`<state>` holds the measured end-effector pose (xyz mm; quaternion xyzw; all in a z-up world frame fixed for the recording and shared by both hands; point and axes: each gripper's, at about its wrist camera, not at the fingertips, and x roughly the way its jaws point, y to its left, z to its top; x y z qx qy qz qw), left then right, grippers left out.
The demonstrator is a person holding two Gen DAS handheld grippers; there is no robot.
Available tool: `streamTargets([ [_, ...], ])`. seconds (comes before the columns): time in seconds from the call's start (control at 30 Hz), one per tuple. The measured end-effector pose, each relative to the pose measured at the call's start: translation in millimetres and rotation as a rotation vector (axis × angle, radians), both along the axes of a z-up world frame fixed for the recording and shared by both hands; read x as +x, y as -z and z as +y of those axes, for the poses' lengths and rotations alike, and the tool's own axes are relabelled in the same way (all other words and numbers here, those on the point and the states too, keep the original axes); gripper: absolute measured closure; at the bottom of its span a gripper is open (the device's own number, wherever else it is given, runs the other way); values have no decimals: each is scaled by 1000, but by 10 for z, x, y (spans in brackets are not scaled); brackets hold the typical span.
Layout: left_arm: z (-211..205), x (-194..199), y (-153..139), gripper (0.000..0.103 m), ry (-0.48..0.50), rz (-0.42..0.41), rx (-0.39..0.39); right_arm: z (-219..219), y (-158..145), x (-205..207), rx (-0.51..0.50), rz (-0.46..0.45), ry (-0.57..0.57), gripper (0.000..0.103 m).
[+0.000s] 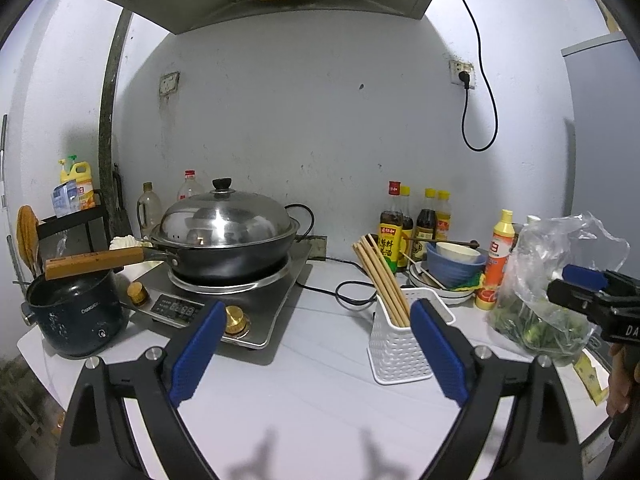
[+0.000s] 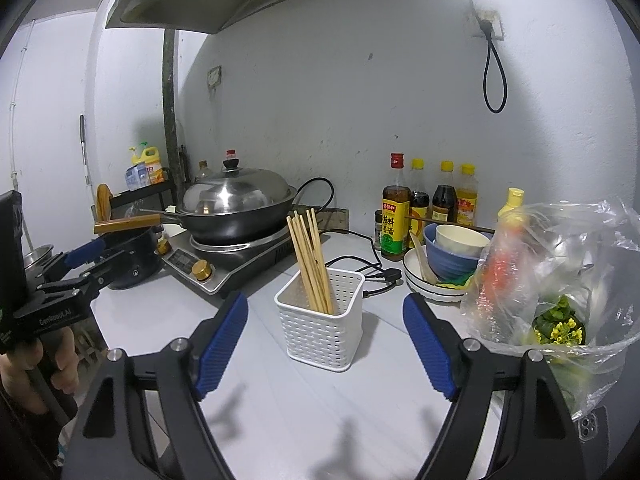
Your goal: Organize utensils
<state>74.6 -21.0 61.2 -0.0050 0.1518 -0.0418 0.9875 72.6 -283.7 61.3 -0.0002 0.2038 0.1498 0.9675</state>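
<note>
From the left wrist, the left gripper (image 1: 316,354) hangs released, white holder (image 1: 400,344) of chopsticks (image 1: 380,280) just beyond its right finger, while from the right wrist the right gripper (image 2: 326,350) gapes empty, holder dead ahead between its fingers—a careless nudge could topple it.

Left gripper (image 1: 316,356) and right gripper (image 2: 324,344) gape, empty.

Dim cool overhead light, soft shadows below, sharp focus, heavy fisheye vignetting.

Wooden chopsticks (image 2: 312,258), perforated white plastic holder (image 2: 320,324)
</note>
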Motion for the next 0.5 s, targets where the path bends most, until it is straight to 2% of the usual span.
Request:
streamTargets([
  [0.5, -41, -19, 7, 10, 4, -3, 3, 31, 41, 21, -5, 4, -5, 24],
])
